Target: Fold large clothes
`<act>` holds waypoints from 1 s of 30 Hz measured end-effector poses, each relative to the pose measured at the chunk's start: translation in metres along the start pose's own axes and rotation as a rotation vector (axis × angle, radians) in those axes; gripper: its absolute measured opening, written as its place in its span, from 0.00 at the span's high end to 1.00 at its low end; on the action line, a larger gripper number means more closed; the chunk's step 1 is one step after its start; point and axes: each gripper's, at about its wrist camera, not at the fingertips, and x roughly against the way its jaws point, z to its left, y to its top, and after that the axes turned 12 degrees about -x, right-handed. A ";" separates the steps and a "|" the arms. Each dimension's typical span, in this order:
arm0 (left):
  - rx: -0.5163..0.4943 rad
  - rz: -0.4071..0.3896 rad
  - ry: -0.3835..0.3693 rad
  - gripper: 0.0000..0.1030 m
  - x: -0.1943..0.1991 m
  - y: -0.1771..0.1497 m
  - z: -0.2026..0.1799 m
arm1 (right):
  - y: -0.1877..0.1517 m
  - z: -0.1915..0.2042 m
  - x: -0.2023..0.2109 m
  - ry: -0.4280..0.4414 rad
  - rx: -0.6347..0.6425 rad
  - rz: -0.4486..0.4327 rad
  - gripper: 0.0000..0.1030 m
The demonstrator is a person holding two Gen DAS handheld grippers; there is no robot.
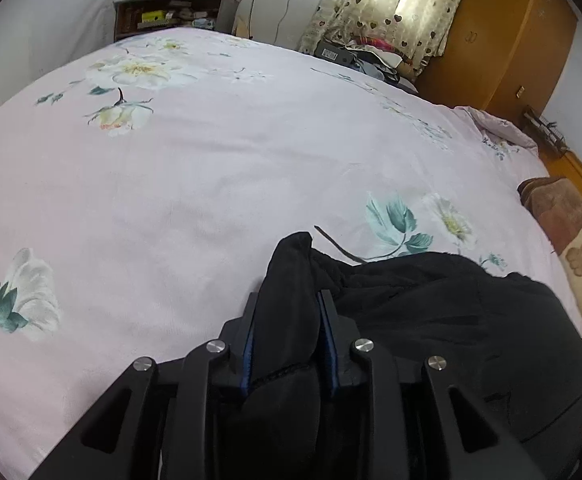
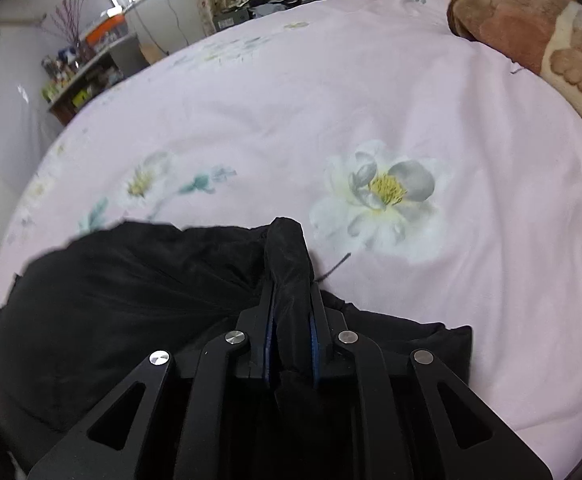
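A large black garment (image 1: 431,312) lies bunched on a pink floral bedsheet (image 1: 211,168) at the near edge of the bed. In the left wrist view my left gripper (image 1: 289,300) is shut on a thick fold of this cloth, which pokes out past the fingertips. The rest of the garment spreads to the right of it. In the right wrist view my right gripper (image 2: 291,292) is shut on another rolled fold of the black garment (image 2: 123,300), whose bulk lies to its left over the bedsheet (image 2: 331,100). Neither gripper shows in the other's view.
A brown and cream plush blanket (image 2: 539,36) lies at the bed's right side (image 1: 571,232). Beyond the far edge stand a cluttered shelf (image 1: 171,12), a heart-patterned curtain (image 1: 391,4), piled items (image 1: 363,52) and a wooden wardrobe (image 1: 503,40).
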 end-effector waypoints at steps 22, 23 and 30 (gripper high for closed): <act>0.019 -0.114 0.071 0.43 0.084 0.033 -0.005 | -0.005 0.025 0.105 0.054 0.005 -0.228 0.66; 0.000 -0.133 0.034 0.40 0.090 0.034 -0.017 | -0.011 0.037 0.108 0.076 0.037 -0.232 0.66; -0.260 -0.047 -0.068 0.39 0.032 0.020 -0.112 | -0.035 0.099 0.037 0.037 0.228 -0.152 0.66</act>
